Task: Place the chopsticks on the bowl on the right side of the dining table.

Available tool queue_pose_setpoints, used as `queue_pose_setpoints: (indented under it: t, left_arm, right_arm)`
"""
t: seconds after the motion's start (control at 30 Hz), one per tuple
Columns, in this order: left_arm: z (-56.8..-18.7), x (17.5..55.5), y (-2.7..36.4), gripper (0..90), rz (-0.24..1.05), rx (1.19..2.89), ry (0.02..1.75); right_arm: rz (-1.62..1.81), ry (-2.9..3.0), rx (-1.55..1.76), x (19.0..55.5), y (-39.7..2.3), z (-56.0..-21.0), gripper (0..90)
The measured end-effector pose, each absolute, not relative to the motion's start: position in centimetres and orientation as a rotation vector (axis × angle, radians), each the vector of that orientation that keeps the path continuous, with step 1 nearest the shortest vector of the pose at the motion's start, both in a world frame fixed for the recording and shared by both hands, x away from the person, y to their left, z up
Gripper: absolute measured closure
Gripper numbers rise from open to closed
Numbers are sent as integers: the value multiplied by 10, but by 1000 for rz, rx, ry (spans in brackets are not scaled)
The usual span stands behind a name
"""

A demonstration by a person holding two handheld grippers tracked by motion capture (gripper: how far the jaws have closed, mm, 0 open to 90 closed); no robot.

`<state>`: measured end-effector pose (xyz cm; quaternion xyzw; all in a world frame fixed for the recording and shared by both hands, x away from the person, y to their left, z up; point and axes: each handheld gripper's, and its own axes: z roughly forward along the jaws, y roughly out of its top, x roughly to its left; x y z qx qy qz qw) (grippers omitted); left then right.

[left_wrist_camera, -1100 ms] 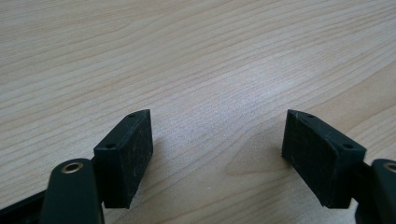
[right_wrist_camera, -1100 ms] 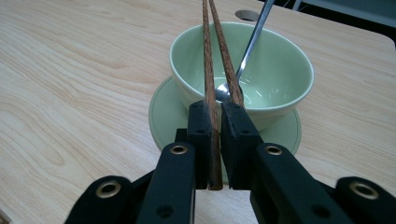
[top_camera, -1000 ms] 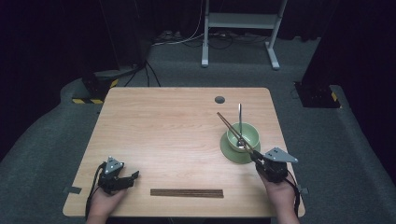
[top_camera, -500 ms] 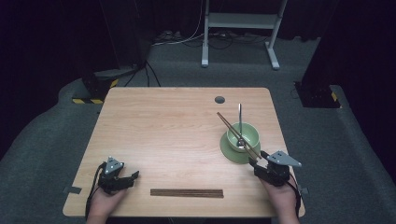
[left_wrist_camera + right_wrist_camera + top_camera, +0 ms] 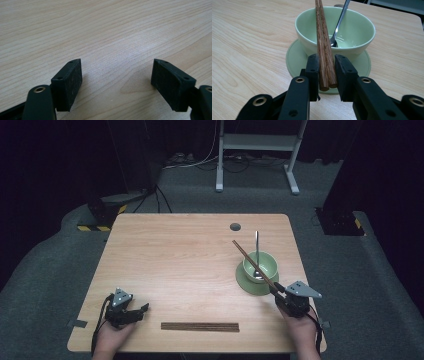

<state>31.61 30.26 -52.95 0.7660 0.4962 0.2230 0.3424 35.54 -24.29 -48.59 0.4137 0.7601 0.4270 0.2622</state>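
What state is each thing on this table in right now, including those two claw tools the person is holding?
Right gripper: jaws just closing, shut on the chopsticks.
Chopsticks: pair held at one end, lying across the bowl.
Left gripper: open, nothing between its jaws, low over the table.
Bowl: upright on its saucer.
Saucer: flat on the table.
Spoon: leaning in the bowl, handle over the far rim.
Second chopstick pair: lying flat near the table's front edge.

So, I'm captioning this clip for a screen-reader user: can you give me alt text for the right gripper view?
The right hand-held gripper is shut on a pair of brown chopsticks that slant up over a pale green bowl. The bowl holds a metal spoon and stands on a matching saucer on a light wooden table.
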Motion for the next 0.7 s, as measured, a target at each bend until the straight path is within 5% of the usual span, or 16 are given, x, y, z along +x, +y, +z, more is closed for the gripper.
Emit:
queue_pose_setpoints:
  t: [0.7]
  left_arm:
    - [-530,316,303,251,575,1995,1282]
  right_arm:
    - [1173,2090,1092,348,-237,-485,756]
